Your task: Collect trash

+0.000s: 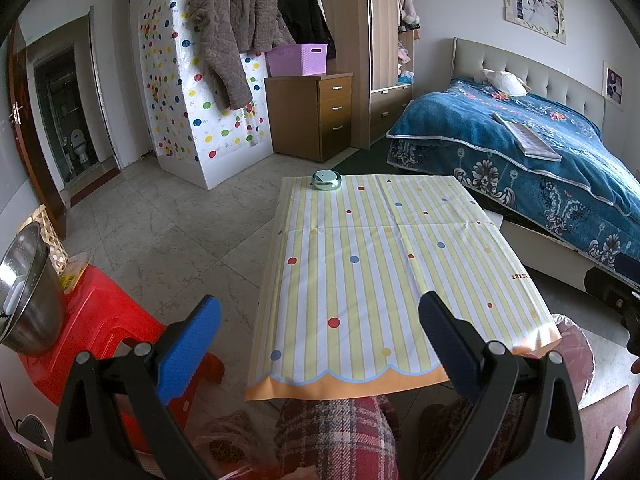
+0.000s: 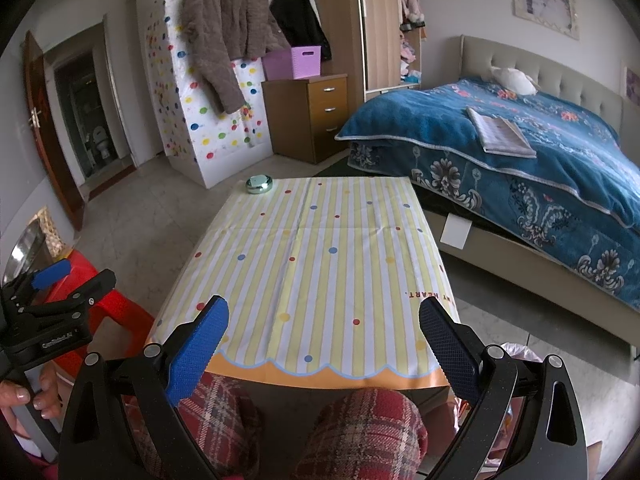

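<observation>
Trash is not showing on the desk; only a round tin is sitting at its far left corner, contents hidden. Both claws, left claw and right claw, are hanging wide open, empty. Judged: scan lower right, where a pink-lined bin is standing, contents unclear.

Red capital letters ran upside down along the right edge of the striped tablecloth; from the right wrist view I made out "Y HEART.". White lettering on the black body of the left hand-held gripper looked like "GenRobot.AI", though it was small. The yellow packet on the red stool carried print too blurred to read.
</observation>
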`<state>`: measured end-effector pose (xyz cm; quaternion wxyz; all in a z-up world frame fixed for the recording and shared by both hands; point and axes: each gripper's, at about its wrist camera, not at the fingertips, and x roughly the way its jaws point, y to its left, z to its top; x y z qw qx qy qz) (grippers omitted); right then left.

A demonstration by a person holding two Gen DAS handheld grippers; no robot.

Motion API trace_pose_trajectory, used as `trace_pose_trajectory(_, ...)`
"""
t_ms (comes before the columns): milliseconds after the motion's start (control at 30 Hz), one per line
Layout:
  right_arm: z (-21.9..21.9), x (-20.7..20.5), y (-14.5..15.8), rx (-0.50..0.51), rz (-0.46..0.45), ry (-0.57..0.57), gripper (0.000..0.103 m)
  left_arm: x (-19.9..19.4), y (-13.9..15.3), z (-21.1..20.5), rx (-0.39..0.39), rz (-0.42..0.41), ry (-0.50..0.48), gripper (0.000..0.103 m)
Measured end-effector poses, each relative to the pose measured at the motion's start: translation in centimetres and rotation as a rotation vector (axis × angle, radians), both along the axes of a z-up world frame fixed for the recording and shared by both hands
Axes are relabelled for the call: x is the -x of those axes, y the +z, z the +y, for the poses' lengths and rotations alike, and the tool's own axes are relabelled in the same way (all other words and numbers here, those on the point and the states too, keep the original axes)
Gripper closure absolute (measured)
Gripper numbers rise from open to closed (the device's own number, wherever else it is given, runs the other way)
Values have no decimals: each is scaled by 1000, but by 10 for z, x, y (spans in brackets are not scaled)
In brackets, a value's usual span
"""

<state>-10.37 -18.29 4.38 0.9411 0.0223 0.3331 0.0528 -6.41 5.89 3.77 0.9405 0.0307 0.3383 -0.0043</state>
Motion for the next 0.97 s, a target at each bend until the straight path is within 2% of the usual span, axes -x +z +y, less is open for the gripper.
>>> trace_pose_trajectory(467,-4,0,-3,-4,1,-3,8,1,0,-3,-2,4,-5,7)
trace_pose_trajectory(667,-7,-4,-10,-14,16,-18,8,-3,-4,-6,1,-4,-39,7)
trace_pose_trajectory(767,-9,-7,-12,-22,26,-24,8,-10,-11,-7,0,7,-52,7)
trace_pose_trajectory(967,-22,-17,-32,-35,27,-54,8,-54,-48,-7,2,93,-60,7)
